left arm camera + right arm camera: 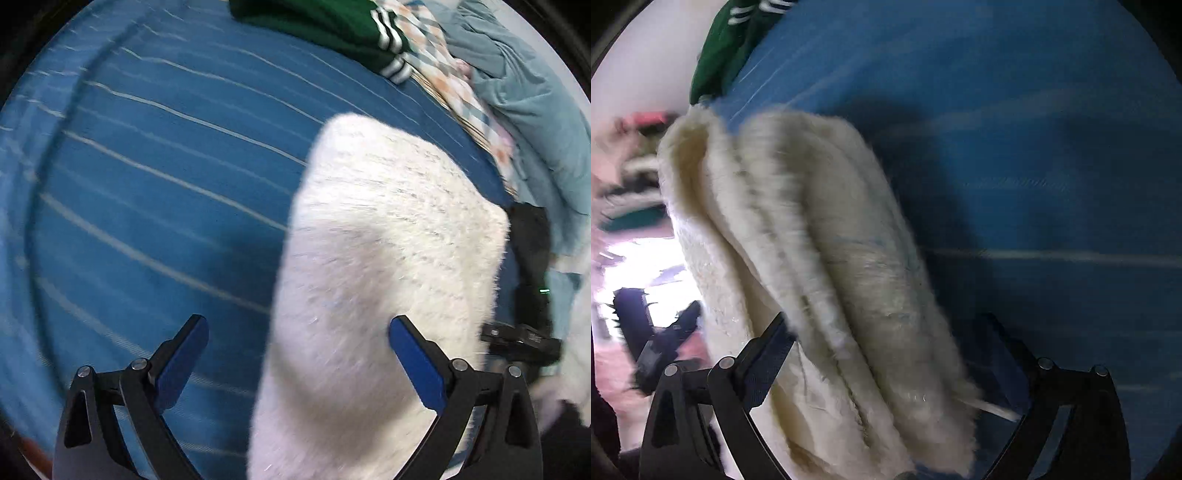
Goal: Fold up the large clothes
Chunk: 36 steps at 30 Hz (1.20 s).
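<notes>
A white fluffy garment [388, 258] lies folded in a long bundle on the blue striped bedsheet [147, 184]. My left gripper [299, 354] points down at it and is open. Its right finger lies over the fleece and its left finger is over bare sheet. In the right wrist view the same cream fleece [831, 258] shows several thick folds running between my fingers. My right gripper [886, 354] is open wide. The bundle lies between its jaws and the pads do not squeeze it. This view is blurred.
A dark green garment with white stripes [314, 26] lies at the far side of the bed, also seen as the green garment [720, 51]. A checked blanket [461, 92] and a pale blue duvet [535, 122] are heaped along the right. A black device [524, 332] sits beside the fleece.
</notes>
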Each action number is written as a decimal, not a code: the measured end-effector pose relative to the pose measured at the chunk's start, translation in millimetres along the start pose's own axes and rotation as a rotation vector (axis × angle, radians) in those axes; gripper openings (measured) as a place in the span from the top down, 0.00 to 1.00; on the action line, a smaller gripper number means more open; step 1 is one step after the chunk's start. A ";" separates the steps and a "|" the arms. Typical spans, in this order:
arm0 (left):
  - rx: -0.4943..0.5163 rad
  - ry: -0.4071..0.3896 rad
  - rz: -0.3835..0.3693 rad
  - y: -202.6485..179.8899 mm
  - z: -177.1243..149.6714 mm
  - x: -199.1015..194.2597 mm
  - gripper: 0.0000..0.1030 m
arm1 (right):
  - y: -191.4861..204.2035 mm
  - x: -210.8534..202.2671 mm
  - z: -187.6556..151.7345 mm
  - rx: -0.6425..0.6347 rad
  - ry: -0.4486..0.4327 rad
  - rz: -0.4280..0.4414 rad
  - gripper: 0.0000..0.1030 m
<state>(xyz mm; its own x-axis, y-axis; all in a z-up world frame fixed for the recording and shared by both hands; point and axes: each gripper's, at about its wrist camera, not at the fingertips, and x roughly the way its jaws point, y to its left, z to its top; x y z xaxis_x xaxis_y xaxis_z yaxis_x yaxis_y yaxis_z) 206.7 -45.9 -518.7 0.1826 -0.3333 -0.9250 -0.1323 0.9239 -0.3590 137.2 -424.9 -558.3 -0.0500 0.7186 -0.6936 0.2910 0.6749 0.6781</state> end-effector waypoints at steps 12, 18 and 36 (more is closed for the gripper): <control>0.168 -0.013 -0.072 -35.5 33.6 8.1 0.08 | 27.9 7.6 5.0 -0.032 -0.025 0.237 0.57; 0.160 -0.022 -0.168 -23.1 57.2 -17.1 0.09 | 65.7 10.6 6.8 0.025 -0.091 0.284 0.59; 0.318 -0.191 -0.124 -26.5 345.8 -123.3 0.09 | 260.5 6.2 221.7 0.006 -0.268 0.413 0.60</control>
<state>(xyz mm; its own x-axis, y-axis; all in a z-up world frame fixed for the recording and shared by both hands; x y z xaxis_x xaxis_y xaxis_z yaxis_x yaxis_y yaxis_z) 524.6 35.8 -352.1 0.3604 -0.4328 -0.8263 0.2055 0.9009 -0.3822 424.5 -281.8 -439.8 0.3177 0.8569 -0.4060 0.2404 0.3415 0.9086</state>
